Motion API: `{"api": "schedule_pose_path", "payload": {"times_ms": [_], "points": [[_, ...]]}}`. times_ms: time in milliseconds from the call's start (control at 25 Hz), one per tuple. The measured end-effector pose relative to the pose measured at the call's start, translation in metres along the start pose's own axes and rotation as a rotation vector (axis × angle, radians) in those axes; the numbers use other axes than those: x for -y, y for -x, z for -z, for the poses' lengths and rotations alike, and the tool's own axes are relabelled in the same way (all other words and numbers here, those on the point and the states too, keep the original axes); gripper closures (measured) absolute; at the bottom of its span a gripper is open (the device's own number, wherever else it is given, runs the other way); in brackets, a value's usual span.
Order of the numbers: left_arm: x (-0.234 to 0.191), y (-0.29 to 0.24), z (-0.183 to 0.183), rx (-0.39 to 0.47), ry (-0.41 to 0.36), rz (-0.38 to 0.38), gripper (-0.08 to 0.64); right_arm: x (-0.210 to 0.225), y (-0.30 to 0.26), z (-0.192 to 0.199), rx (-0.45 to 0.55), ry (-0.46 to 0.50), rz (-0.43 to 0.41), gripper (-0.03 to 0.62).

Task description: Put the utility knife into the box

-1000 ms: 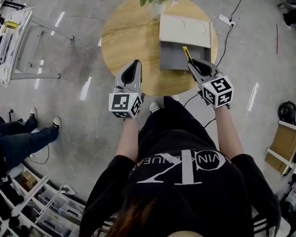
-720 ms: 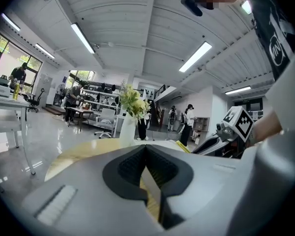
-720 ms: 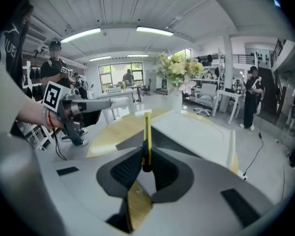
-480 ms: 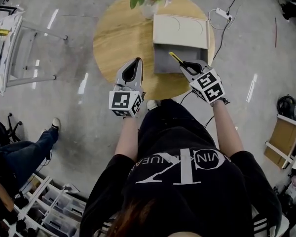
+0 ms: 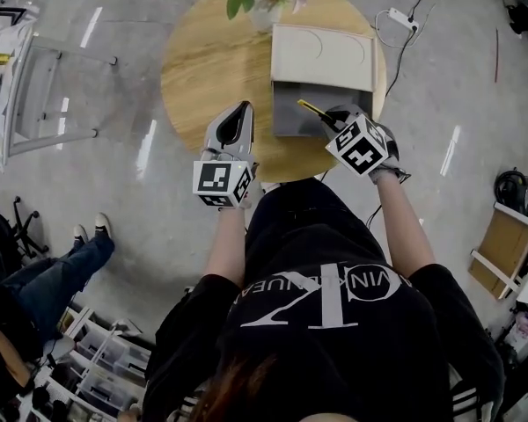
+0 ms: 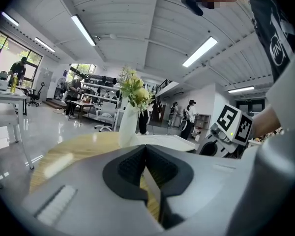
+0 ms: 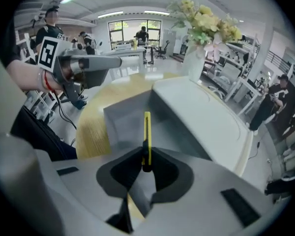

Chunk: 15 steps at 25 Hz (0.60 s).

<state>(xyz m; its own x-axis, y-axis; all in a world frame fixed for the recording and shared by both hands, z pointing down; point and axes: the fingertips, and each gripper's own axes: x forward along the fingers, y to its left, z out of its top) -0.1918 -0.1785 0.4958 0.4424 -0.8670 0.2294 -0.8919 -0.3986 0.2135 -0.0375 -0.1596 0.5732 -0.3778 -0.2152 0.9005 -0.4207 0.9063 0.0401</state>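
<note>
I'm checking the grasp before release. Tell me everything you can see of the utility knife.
The utility knife is slim and yellow with a dark rear end, plastic by its look; no blade can be made out. The right gripper is shut on that rear end, so the body sticks forward from the jaws. In the head view it slants over the open grey box. Whether it touches the box can't be told.
</note>
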Motion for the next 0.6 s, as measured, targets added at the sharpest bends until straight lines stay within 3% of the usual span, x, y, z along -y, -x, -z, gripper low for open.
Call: {"api": "schedule_pose_path", "payload": {"times_ms": [600], "points": [[-0.016, -0.004, 0.016, -0.038, 0.032, -0.04, 0.549, 0.0, -0.035, 0.001, -0.1, 0.099, -0.081, 0.526]]}}
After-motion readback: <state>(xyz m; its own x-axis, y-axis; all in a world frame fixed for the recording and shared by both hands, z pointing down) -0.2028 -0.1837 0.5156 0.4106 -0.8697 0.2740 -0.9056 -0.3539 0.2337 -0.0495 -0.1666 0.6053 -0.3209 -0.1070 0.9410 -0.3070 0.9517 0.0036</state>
